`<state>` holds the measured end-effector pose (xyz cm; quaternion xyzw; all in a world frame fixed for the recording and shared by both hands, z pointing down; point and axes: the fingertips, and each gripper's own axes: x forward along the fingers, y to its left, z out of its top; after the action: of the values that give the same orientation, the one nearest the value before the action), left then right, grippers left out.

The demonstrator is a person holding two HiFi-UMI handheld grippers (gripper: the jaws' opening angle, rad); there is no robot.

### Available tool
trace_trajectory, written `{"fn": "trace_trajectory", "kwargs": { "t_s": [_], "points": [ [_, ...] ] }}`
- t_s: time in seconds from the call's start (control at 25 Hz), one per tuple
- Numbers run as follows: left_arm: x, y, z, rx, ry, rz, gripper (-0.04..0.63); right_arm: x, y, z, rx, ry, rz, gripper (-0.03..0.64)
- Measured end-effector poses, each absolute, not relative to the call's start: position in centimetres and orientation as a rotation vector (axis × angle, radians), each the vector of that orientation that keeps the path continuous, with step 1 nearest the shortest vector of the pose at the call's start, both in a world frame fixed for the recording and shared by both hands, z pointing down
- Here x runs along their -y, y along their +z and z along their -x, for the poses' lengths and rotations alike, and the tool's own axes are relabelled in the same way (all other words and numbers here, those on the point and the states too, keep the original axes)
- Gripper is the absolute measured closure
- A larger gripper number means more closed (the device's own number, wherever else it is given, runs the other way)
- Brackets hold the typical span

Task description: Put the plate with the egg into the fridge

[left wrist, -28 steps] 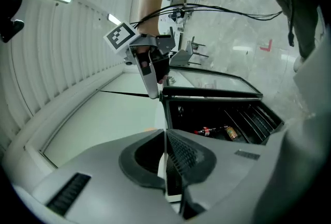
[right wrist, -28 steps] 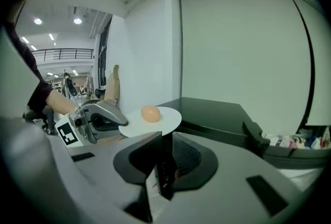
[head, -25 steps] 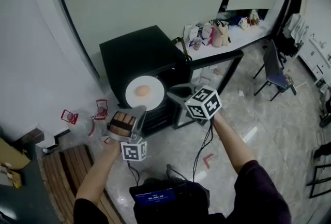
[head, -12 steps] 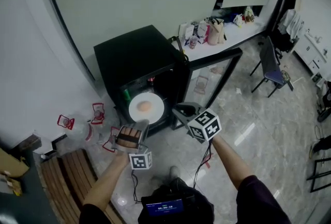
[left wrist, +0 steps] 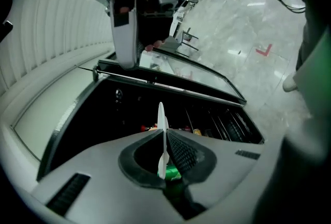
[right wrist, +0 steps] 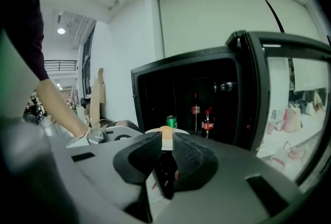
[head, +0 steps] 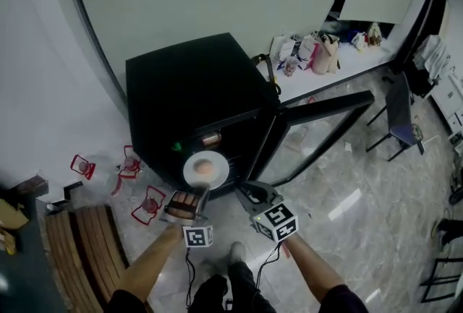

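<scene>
Plate (head: 195,176) with the egg (head: 205,168) hangs just in front of the open fridge (head: 195,95), not inside yet; our left gripper's (left wrist: 164,137) jaws pinch only its rim; right gripper's (right wrist: 166,140) jaws sit nearly together on nothing. Our worry: with a one-edge grip any tilt could slide the egg off, or the rim clips the fridge frame; plate's white, thin, round, egg pale orange in the middle.

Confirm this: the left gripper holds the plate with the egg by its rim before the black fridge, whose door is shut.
The door is not shut: the head view shows it swung wide open. The rest stands: the left gripper holds the plate with the egg by its rim before the black fridge.
</scene>
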<state>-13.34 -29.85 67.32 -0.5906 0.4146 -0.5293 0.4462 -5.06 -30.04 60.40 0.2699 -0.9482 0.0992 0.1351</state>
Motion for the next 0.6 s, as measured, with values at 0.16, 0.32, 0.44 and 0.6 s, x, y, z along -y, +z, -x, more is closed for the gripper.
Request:
{"fn": "trace_trajectory", "kwargs": {
  "t_s": [0.16,0.32,0.44,0.6],
  "points": [
    [34.5,71.2,15.1,-0.997,-1.408,1.41,0.574,31.8,63.9,5.5,2.746,0.335,-0.762,0.551],
    [38.6,73.0,16.7,-1.019,-1.468,1.371,0.575,32.8,66.9,5.7,2.731,0.358,-0.722,0.551],
    [40.2,74.8,16.9,-1.015,-1.498,1.371,0.575,33.7,68.8,5.6,2.716,0.345,-0.701,0.551],
    [41.6,76.3,16.8,-1.02,-1.505,1.391,0.575,35.5,70.6,5.9,2.699,0.338,-0.703,0.551]
  ]
}}
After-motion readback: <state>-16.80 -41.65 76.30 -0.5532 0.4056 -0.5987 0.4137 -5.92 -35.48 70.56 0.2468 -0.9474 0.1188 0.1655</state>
